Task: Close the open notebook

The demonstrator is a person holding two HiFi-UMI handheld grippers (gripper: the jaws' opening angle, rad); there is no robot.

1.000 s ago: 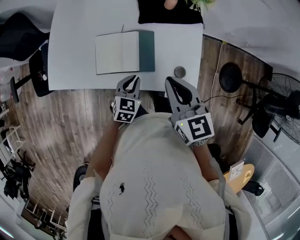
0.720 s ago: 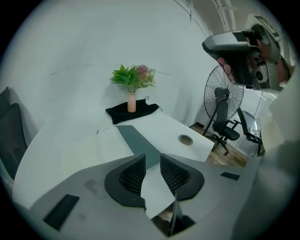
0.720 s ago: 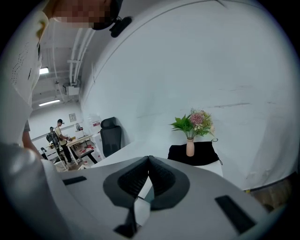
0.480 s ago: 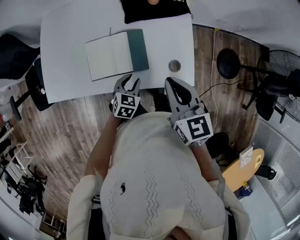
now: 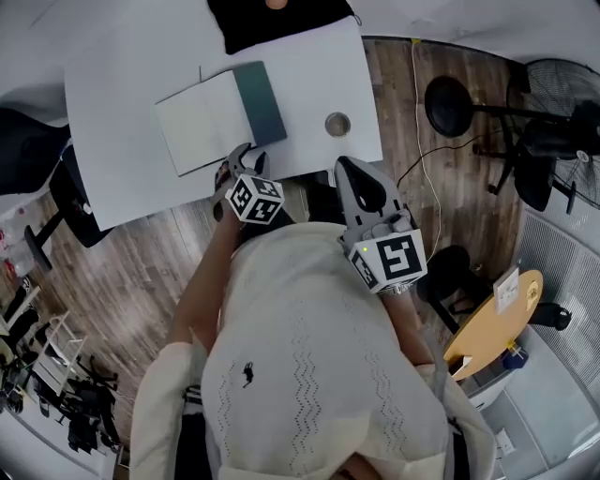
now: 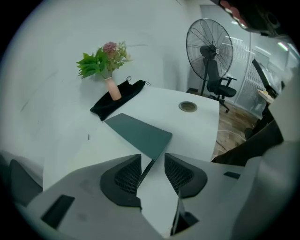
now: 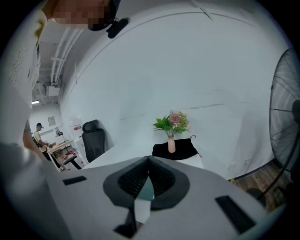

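Observation:
The open notebook [image 5: 202, 127] lies on the white table [image 5: 122, 178], white pages to the left, dark green cover [image 5: 261, 101] to the right. My left gripper [image 5: 244, 155] is at the notebook's near edge, by the fold, jaws open. In the left gripper view the green cover [image 6: 140, 133] lies flat just beyond the left gripper [image 6: 152, 161], and a thin dark edge of the notebook runs into the gap between the jaws. My right gripper [image 5: 345, 165] hovers at the table's front edge, right of the notebook, shut and empty; the right gripper [image 7: 149, 161] points over the table.
A round metal grommet [image 5: 337, 123] sits in the table right of the notebook. A black cloth [image 5: 277, 19] with a pink vase of flowers [image 6: 112, 89] lies at the far edge. A fan [image 6: 206, 42] and an office chair [image 5: 56, 197] stand on the wooden floor around the table.
My left gripper has moved forward from short of the table to the notebook's near edge. The right gripper has kept its place at the table's front edge.

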